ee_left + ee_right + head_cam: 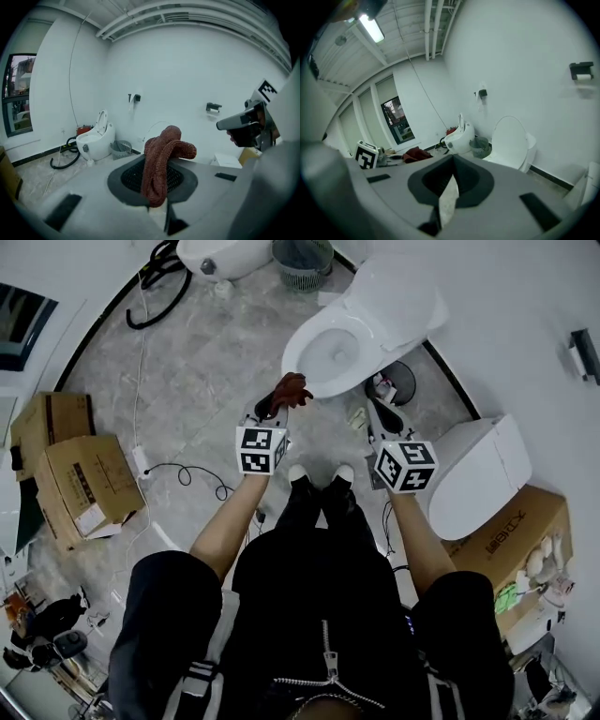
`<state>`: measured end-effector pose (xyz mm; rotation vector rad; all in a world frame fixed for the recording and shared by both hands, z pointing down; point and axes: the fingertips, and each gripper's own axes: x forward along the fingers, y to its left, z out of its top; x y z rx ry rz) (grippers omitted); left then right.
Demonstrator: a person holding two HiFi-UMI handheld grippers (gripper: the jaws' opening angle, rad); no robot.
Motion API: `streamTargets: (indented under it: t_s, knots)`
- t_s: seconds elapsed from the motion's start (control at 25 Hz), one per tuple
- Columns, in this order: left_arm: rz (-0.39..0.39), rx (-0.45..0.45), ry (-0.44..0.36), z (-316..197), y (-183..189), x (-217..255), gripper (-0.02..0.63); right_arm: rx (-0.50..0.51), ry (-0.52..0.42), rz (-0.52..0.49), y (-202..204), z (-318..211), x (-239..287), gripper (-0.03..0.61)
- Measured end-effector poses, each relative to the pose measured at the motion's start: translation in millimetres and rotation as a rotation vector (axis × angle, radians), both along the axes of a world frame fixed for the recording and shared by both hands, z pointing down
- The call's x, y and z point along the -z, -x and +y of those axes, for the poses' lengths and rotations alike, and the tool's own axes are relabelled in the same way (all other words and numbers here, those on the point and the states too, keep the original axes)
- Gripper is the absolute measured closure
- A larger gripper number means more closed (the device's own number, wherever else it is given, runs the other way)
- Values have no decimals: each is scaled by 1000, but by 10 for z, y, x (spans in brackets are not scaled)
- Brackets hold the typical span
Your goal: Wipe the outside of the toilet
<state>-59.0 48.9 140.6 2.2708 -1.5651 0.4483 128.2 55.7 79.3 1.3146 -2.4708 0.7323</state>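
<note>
The left gripper (279, 405) is clamped on a reddish-brown cloth (292, 389), which hangs folded over its jaws. The right gripper (377, 418) has its jaws together and holds nothing. The toilet (302, 351) stands on the floor just far of both grippers, lid raised. Its long axis runs from the near-left front rim to the far-right wall. The cloth sits just beside the front rim, so the left gripper appears better placed to begin wiping the outer bowl.
</note>
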Motion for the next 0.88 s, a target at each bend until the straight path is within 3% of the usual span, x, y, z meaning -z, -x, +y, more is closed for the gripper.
streamTargets:
  t_s: [0.24, 0.52, 0.68, 0.88]
  knots:
    - [39, -1, -152, -166, -351, 1045, 574, -13, -91, -32, -329, -131, 609, 577]
    - [-12, -67, -314, -179, -626, 1903, 574, -30, -226, -43, -593, -117, 1251, 577]
    - [1, -84, -352, -161, -691, 2171, 574, -30, -293, -29, -612, -99, 1462, 577]
    - [22, -81, -344, -149, -769, 2192, 574, -46, -303, -36, -700, -82, 1517, 577]
